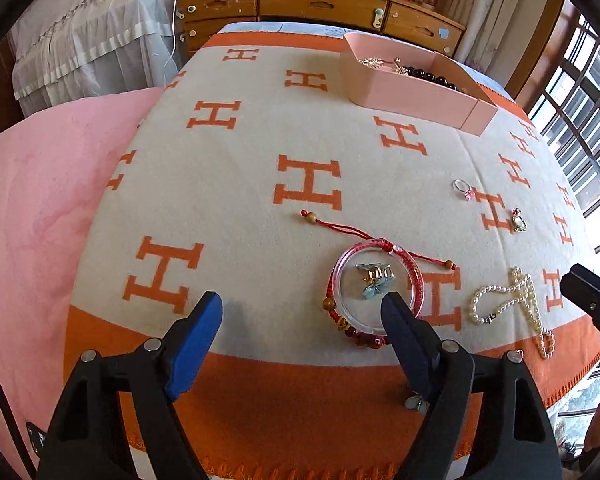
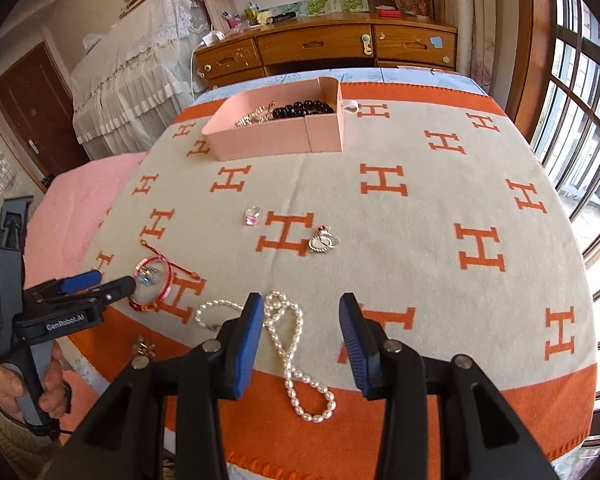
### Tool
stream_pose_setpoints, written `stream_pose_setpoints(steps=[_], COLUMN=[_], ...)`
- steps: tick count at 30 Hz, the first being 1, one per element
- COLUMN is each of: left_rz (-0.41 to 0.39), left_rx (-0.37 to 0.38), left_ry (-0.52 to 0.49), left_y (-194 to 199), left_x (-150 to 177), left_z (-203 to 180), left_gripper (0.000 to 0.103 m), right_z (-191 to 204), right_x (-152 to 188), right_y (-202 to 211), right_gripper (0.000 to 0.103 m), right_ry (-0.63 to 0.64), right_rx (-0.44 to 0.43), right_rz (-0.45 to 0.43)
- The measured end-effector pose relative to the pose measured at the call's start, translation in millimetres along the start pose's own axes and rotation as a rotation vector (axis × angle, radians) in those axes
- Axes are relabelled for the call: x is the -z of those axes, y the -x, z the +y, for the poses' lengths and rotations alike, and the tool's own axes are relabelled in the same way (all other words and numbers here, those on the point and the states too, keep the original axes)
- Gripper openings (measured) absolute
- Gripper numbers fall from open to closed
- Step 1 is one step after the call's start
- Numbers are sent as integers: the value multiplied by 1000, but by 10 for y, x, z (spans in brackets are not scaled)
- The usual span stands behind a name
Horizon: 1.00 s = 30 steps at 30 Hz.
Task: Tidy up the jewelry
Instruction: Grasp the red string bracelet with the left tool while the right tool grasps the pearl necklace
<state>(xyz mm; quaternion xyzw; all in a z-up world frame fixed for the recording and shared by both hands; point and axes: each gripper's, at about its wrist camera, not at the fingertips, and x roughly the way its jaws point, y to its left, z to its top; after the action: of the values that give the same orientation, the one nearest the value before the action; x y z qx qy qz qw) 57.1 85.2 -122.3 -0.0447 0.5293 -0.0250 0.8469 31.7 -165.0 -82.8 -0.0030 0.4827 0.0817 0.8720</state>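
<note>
A blanket (image 2: 440,216) patterned with orange H's carries the pink box (image 2: 276,136) at its far side, already holding dark beads (image 2: 304,109) and a chain. My left gripper (image 1: 302,314) and right gripper (image 2: 300,320) both hover with fingers apart, holding nothing. Nearest me lie the pearl necklace (image 2: 288,344) between the right fingers, the red bracelet (image 1: 374,280) beside the left gripper's right finger, and two rings (image 2: 253,215) farther out.
</note>
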Motion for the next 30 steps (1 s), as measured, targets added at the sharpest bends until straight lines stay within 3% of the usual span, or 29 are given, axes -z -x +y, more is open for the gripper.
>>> stream_pose_setpoints(steps=[7, 21, 23, 24, 25, 26, 30], left_rz=[25, 50, 55, 57, 59, 59, 58], left_rx=[-5, -42, -41, -39, -37, -36, -28], left_ry=[-15, -74, -74, -78, -81, -85, -99], left_y=[-83, -134, -132, -126, -117, -105, -58], left_x=[-17, -48, -49, -48, -50, -50, -38], left_z=[-33, -146, -145, -145, -148, -152, -184], left_gripper=[78, 77, 76, 74, 69, 66, 34], right_z=[152, 301, 297, 295, 291, 288, 245], right_x=[131, 43, 39, 36, 33, 32, 31], right_y=[-277, -373, -370, -368, -369, -369, -355], right_gripper=[40, 39, 31, 17, 12, 11, 10], right_ry=[123, 266, 271, 273, 272, 273, 247], right_rx=[-20, 4, -8, -6, -8, -10, -36], right_rz=[106, 36, 26, 23, 22, 21, 12])
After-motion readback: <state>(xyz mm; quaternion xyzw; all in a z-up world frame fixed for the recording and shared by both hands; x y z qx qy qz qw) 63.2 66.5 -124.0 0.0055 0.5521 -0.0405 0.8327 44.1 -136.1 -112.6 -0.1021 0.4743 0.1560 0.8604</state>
